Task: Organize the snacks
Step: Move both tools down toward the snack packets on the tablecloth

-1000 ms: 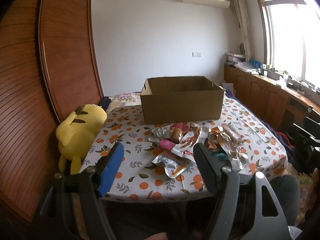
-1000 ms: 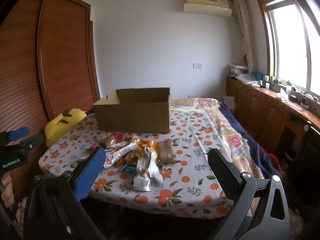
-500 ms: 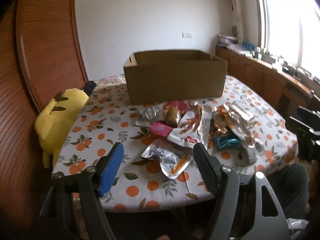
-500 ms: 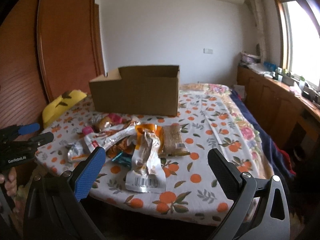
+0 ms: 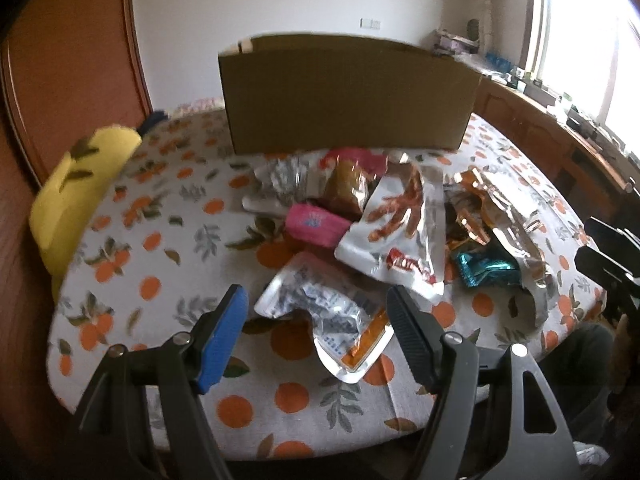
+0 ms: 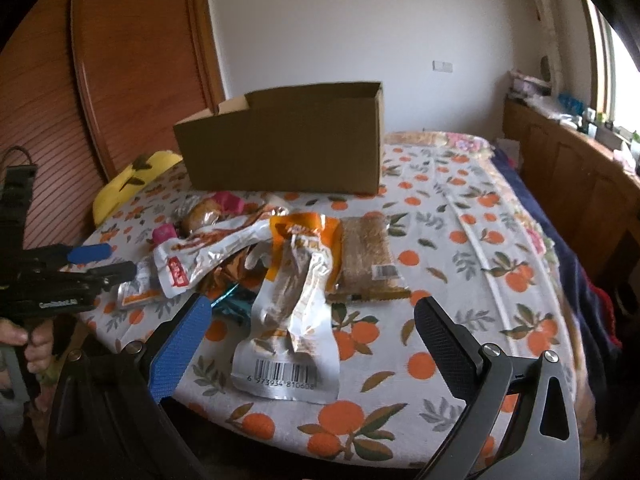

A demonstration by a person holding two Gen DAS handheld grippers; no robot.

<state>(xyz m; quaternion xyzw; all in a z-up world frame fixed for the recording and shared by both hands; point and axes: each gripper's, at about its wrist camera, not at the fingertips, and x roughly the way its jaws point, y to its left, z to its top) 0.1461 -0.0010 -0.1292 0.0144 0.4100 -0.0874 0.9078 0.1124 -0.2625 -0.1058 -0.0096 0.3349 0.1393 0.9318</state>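
A pile of snack packets lies on the orange-print table in front of an open cardboard box (image 5: 348, 92), which also shows in the right wrist view (image 6: 288, 144). My left gripper (image 5: 318, 308) is open and empty, its jaws either side of a silver packet with an orange strip (image 5: 328, 320). Behind it lie a pink packet (image 5: 316, 224) and a white chicken-feet packet (image 5: 400, 228). My right gripper (image 6: 312, 320) is open and empty over a long white barcode packet (image 6: 292, 316). A brown bar packet (image 6: 366, 260) lies to its right.
A yellow plush toy (image 5: 76, 192) sits at the table's left edge against a wooden headboard (image 5: 60, 64). A teal wrapper (image 5: 486, 268) and gold foil wrappers (image 5: 492, 208) lie at the right of the pile. The left gripper (image 6: 80, 268) shows in the right wrist view.
Both grippers have moved forward and down toward the snack pile. The packets now sit close between the open jaws. Nothing has been taken hold of.
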